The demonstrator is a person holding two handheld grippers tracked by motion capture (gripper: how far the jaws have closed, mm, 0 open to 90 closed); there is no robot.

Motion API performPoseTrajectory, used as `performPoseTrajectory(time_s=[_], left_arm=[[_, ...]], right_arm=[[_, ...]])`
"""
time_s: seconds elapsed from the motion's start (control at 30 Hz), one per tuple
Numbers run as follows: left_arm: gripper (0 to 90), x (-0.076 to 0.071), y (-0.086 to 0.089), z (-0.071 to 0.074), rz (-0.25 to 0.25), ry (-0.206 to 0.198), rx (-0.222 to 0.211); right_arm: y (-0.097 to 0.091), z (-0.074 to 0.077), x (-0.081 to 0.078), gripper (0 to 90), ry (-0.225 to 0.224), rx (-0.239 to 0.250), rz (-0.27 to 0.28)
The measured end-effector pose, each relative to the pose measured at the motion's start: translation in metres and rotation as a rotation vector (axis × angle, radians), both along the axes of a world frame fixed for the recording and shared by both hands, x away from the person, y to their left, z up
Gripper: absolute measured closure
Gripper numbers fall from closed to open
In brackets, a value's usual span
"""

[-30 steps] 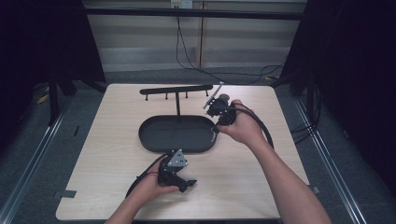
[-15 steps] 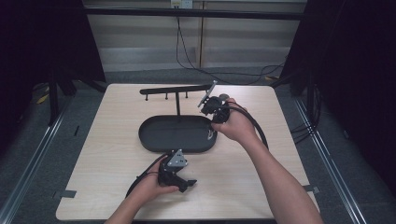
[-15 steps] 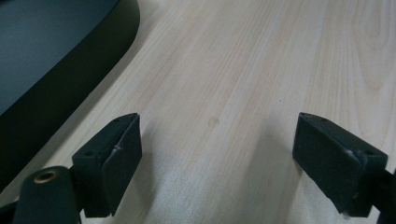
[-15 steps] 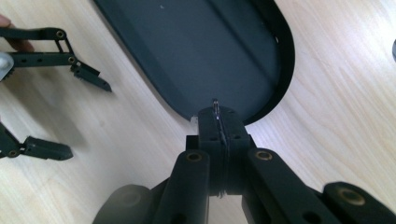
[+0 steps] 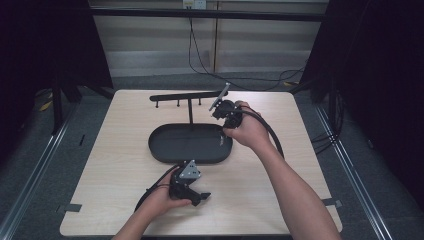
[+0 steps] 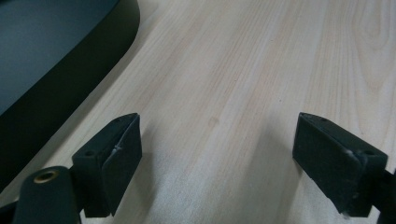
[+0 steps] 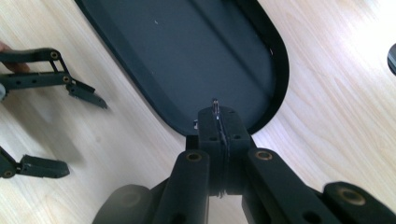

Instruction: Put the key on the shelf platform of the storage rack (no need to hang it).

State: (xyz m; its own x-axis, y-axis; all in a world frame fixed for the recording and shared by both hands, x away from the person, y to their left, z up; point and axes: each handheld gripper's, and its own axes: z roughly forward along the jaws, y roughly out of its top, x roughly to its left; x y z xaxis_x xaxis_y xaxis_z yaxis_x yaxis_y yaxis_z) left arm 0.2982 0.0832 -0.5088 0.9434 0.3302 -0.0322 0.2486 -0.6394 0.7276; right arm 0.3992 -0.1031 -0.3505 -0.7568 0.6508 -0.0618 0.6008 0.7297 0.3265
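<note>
Tray (image 5: 165, 147): matte black, plain. Stand (image 5: 185, 96): black. Table (image 5: 125, 170): pale wood with fine grain lines. Left gripper (image 5: 204, 196) and right gripper (image 7: 215, 108): black; left carries a grey plate.

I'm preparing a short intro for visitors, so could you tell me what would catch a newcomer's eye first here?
The black oval tray at the middle of the pale wooden table, with a T-shaped hook stand rising behind it. The right gripper hangs over the tray's end, jaws shut on something thin; the left gripper rests open on the near side.
</note>
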Motion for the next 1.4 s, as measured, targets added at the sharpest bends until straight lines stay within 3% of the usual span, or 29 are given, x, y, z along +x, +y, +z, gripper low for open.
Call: performPoseTrajectory(time_s=[0.3, 0.63, 0.87, 1.4], left_arm=[[15.4, 0.000, 0.000, 0.000, 0.000, 0.000, 0.000], [15.4, 0.000, 0.000, 0.000, 0.003, 0.001, -0.005], [15.4, 0.000, 0.000, 0.000, 0.004, 0.001, -0.004], [15.4, 0.000, 0.000, 0.000, 0.004, 0.001, -0.004]], right_arm=[[0.017, -0.010, 0.007, 89.3, -0.007, -0.010, 0.026], [0.028, -0.031, 0.017, 89.2, -0.016, -0.007, 0.009], [0.027, -0.049, 0.020, 89.2, -0.011, 0.008, -0.005], [0.016, -0.068, 0.020, 88.9, -0.002, 0.008, -0.030]])
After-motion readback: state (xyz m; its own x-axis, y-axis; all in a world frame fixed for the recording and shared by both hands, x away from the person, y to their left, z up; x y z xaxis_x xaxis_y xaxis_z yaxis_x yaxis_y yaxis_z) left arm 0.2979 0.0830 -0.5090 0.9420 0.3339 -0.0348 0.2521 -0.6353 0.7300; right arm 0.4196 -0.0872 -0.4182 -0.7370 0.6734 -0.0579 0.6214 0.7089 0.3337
